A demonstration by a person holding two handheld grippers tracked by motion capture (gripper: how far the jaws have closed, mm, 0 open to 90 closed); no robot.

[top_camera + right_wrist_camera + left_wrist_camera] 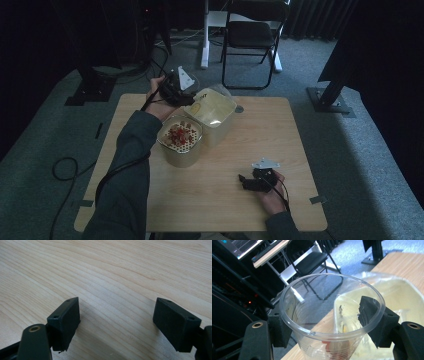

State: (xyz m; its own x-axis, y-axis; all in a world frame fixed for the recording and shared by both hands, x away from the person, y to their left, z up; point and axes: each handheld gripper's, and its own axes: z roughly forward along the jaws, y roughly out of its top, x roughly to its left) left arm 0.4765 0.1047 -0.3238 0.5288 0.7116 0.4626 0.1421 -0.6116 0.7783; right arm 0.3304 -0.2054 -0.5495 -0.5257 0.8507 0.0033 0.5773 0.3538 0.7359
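- The left gripper (pixel 176 89) is held up over the far left part of the wooden table (pixel 260 135), its jaws clamped on a clear plastic cup (pixel 332 315); one jaw presses the outside wall, the other sits inside the rim
- Through the cup's clear wall, in the left gripper view, something red shows low down, though I can't tell whether it lies in the cup or beneath it
- Just below and beside that gripper stand two cream-coloured tubs, touching each other: the nearer tub (pixel 180 150) carries a perforated insert with red pieces (pixel 178 135) on top, the farther tub (pixel 220 112) looks pale and hollow inside
- The right gripper (pixel 245 181) rests low at the near right of the table, well apart from the tubs, its jaws spread wide over bare wood (pixel 120 277), gripping nothing
- A black folding chair (pixel 250 35) stands on the grey carpet beyond the table
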